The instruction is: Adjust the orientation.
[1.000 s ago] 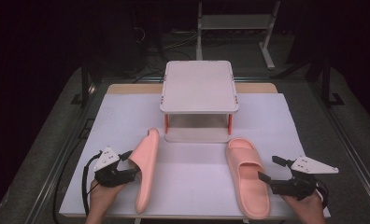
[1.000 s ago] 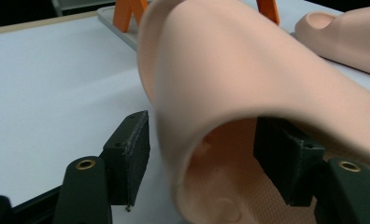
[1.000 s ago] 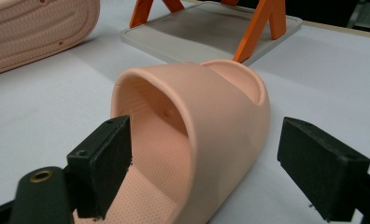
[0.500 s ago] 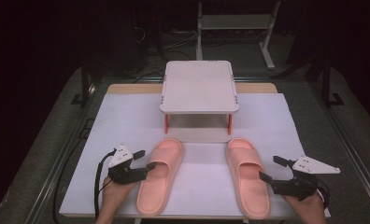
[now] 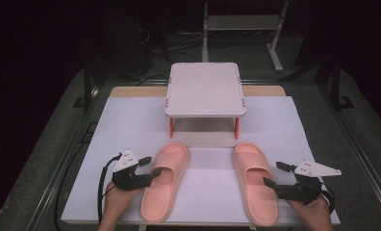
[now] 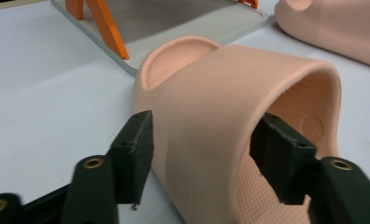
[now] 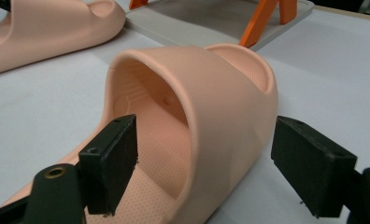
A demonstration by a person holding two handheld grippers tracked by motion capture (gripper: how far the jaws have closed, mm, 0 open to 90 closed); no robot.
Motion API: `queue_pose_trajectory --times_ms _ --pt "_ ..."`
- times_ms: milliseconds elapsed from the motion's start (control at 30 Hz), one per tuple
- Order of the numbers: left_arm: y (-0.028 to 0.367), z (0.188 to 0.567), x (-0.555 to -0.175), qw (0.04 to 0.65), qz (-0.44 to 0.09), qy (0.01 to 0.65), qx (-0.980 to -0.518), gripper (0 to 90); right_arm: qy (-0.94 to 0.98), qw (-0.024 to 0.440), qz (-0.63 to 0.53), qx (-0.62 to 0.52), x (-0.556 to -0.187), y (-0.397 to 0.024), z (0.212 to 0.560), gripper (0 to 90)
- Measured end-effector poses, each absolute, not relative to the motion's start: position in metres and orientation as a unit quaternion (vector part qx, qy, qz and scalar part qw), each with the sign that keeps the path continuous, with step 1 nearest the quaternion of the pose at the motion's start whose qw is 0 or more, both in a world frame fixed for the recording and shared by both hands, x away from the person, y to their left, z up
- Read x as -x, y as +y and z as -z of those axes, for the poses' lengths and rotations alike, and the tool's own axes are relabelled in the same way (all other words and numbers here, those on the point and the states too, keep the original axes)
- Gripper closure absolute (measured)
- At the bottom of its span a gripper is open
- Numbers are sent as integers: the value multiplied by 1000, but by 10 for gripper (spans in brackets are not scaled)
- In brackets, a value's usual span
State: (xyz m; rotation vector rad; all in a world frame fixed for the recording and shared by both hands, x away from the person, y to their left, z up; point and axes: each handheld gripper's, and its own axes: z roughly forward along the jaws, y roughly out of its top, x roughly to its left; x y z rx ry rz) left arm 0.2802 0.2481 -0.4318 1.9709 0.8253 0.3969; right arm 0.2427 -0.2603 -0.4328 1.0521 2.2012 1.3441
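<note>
Two pink slippers lie soles down on the white sheet. My left gripper (image 5: 152,166) straddles the outer side of the left slipper (image 5: 164,183) at its strap. One pad is outside the strap (image 6: 211,107) and one inside, both against its wall; the jaws have just been closing on it. My right gripper (image 5: 274,174) straddles the outer side of the right slipper (image 5: 253,180). Its jaws have just been closing a little, but the inner pad (image 7: 113,163) stands off the strap (image 7: 220,107), so it is open.
A small grey rack (image 5: 205,89) on orange legs stands just beyond the slippers' toes, with its base plate (image 6: 183,23) close to them. The white sheet (image 5: 131,125) covers the table, whose front edge lies just under both hands. Dark floor surrounds the table.
The left slipper stood on its edge in my left gripper a second ago; it now lies flat on its sole. The right slipper and right hand have not moved.
</note>
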Motion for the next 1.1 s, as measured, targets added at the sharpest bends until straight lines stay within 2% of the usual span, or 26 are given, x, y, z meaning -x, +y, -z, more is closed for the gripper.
queue_pose_trajectory --times_ms 167,300,400,467,500,767,800,833,1000,1100 --pt "248 434 -281 459 -163 335 -807 428 782 183 -464 -374 -247 -257 435 268" --pt "249 437 -283 454 -158 336 -810 459 790 183 -453 -370 -252 -252 437 336" --pt "246 439 -283 443 -161 331 -817 492 798 196 -435 -368 -257 -245 439 434" --pt "245 439 -283 442 -163 331 -818 507 798 203 -429 -371 -257 -243 439 444" --pt "245 439 -282 439 -168 329 -819 518 798 217 -419 -373 -258 -241 439 509" --pt "245 439 -281 434 -182 332 -818 589 798 249 -393 -382 -256 -237 437 629" --pt "245 439 -281 434 -182 332 -818 606 798 249 -393 -382 -256 -237 437 629" --pt "245 438 -281 433 -189 332 -817 630 798 260 -386 -382 -255 -237 437 671" --pt "247 437 -281 435 -188 332 -816 695 797 261 -385 -385 -255 -238 436 712" --pt "251 434 -280 435 -183 327 -819 764 801 256 -385 -380 -254 -238 436 785"
